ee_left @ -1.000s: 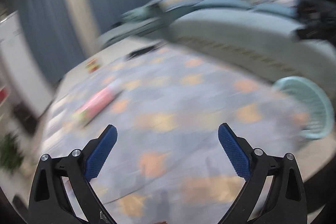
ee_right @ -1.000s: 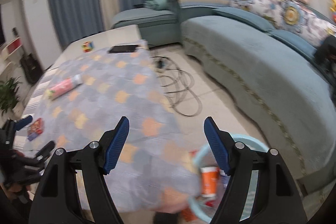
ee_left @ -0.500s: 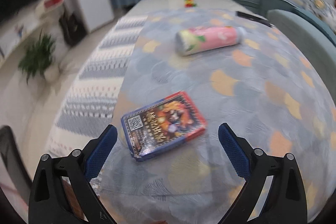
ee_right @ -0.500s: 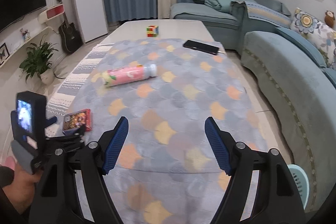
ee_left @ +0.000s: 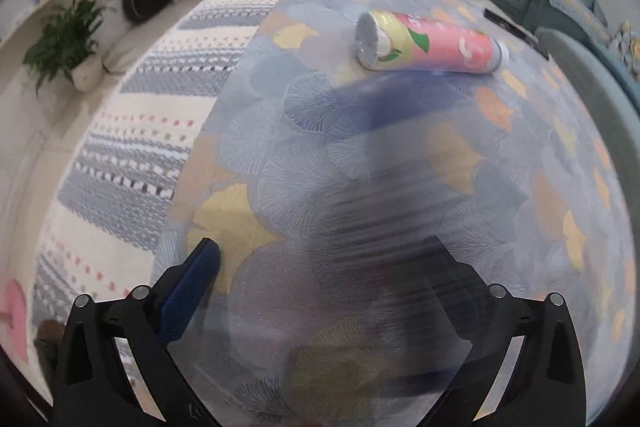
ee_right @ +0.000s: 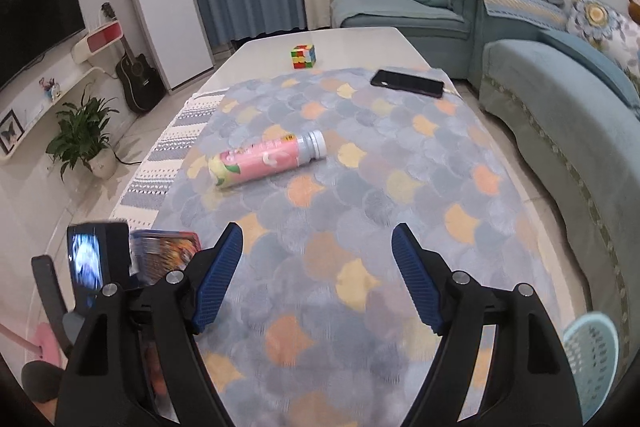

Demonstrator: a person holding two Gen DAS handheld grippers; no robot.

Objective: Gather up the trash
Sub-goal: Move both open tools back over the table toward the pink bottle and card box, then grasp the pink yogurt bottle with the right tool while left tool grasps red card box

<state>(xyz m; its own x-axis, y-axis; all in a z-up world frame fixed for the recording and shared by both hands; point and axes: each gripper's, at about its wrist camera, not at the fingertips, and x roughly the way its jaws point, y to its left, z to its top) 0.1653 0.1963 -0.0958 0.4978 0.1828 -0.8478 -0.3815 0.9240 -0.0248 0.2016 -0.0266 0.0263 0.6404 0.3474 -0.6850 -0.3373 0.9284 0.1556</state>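
Note:
A pink drink bottle point(ee_left: 430, 45) lies on its side on the patterned tablecloth point(ee_left: 400, 167); it also shows in the right wrist view point(ee_right: 266, 159). A blue and red card box point(ee_right: 166, 253) sits at the cloth's left edge, right in front of my left gripper; in the left wrist view it is only a dark motion smear point(ee_left: 400, 227) between the fingers. My left gripper point(ee_left: 320, 267) looks open, its right finger blurred. My right gripper point(ee_right: 318, 275) is open and empty above the cloth's near half. A light blue basket point(ee_right: 592, 355) stands low at the right.
A Rubik's cube point(ee_right: 303, 56) and a black phone point(ee_right: 407, 83) lie at the table's far end. A blue sofa point(ee_right: 560, 95) runs along the right. A potted plant point(ee_right: 82, 135), a guitar point(ee_right: 138, 79) and a striped rug point(ee_left: 140, 131) are on the left.
My left gripper swung from the sofa and basket side to the table's left edge and closed in on the card box. My right gripper turned from the basket toward the table.

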